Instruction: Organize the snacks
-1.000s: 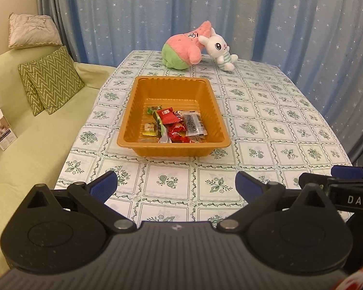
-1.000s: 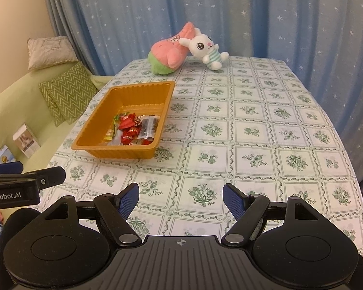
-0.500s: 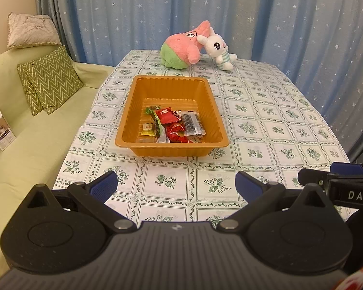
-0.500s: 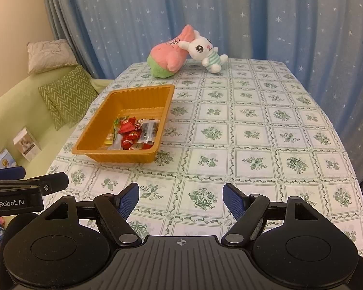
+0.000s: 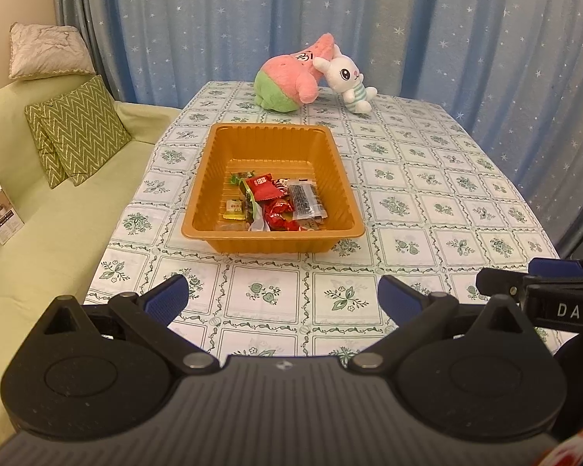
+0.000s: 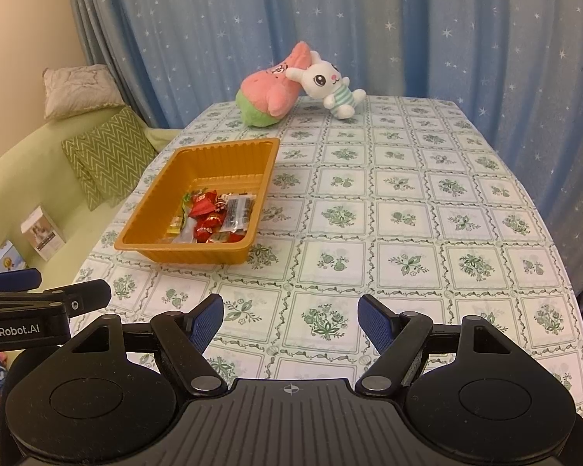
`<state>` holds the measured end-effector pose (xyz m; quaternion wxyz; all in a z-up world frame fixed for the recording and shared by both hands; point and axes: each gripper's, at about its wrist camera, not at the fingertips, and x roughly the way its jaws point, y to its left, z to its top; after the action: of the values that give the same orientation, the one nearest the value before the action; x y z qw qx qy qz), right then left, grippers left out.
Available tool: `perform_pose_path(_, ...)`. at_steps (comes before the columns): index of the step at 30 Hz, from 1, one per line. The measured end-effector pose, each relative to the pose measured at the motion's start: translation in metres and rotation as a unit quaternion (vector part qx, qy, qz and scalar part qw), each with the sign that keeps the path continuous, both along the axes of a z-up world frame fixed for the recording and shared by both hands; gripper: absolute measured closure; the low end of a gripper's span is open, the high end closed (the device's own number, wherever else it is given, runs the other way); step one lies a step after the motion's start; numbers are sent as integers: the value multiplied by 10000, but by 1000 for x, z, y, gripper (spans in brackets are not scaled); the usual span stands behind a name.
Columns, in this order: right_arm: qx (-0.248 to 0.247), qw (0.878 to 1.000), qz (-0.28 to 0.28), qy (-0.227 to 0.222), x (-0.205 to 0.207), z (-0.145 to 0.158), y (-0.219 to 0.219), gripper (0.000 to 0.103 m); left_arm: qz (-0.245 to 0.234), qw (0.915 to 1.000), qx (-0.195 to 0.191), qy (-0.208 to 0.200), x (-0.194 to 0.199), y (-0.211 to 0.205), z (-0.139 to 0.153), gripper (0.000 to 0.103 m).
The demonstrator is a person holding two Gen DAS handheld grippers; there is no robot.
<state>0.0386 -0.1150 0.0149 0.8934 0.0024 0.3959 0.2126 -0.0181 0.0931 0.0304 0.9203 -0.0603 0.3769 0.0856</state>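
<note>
Sofa (image 5: 58, 233) at far left was cut off by the frame edge; a small box (image 5: 0, 211) on it had print too small to read. Two zigzag cushions (image 5: 77, 139) overlapped, rear one mostly hidden.

Orange tray (image 5: 202, 194) sat on the table (image 5: 427, 209), left of centre. Snacks (image 5: 274, 204) were piled in its near end: red wrappers, one clear pack with dark contents, a small yellow piece. Lower pieces were buried under the top ones, labels unreadable. Tray's near wall hid the front of the pile in the right wrist view.

Pink plush (image 5: 291, 77) and white rabbit plush (image 5: 348, 81) lay touching at the far edge of the table, rabbit leaning on the pink one, against the blue curtain (image 5: 447, 31).

Left tool (image 5: 281, 297) had jaws apart, nothing between the pads, hovering over the near table edge. Tray was straight ahead of it, well apart.

Right tool (image 6: 290, 320) also had jaws apart and empty. Tray was ahead and to its left, well apart. Each tool showed only partly in the other's view, cut off at the frame edge.
</note>
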Motion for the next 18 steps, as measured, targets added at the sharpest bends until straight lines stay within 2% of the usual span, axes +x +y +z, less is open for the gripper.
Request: perform_pose_path(18, -2, 10000, 11, -19, 2, 0, 3, 27, -7, 10000, 4, 0, 0, 0, 1, 0)
